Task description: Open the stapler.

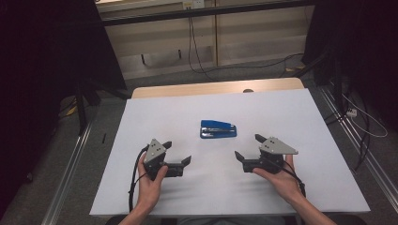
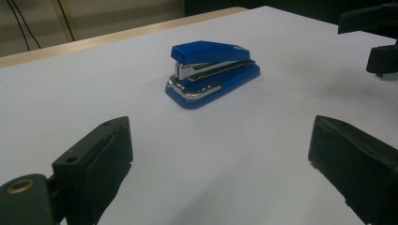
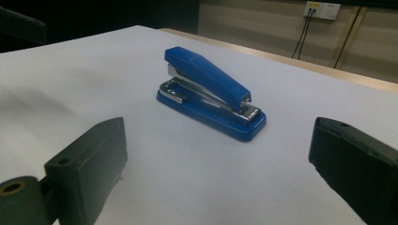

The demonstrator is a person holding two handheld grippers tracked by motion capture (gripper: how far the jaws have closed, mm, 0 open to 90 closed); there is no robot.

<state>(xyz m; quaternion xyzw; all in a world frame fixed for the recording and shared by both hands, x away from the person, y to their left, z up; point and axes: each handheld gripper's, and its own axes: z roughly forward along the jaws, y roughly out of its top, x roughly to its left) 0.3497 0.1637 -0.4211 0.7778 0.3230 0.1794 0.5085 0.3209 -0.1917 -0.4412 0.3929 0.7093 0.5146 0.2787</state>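
A blue stapler (image 1: pixel 218 129) with a silver metal magazine lies flat near the middle of the white table top (image 1: pixel 291 112). My left gripper (image 1: pixel 177 152) is held to its near left, open, with nothing between its jaws. My right gripper (image 1: pixel 248 146) is held to its near right, also open and holding nothing. Both point inward towards the stapler, a short way from it. In the left gripper view the stapler (image 2: pixel 213 70) lies ahead of the open gripper (image 2: pixel 220 140), front end nearer. In the right gripper view the stapler (image 3: pixel 211 93) lies at a slant beyond the open gripper (image 3: pixel 218 140).
A wooden strip (image 1: pixel 216 87) edges the table's far side. Cables (image 1: pixel 197 56) run over the grey floor behind it. Metal rails (image 1: pixel 70 164) lie on the floor to the left and right. The white table top (image 1: pixel 225 192) reaches to the near edge between the hands.
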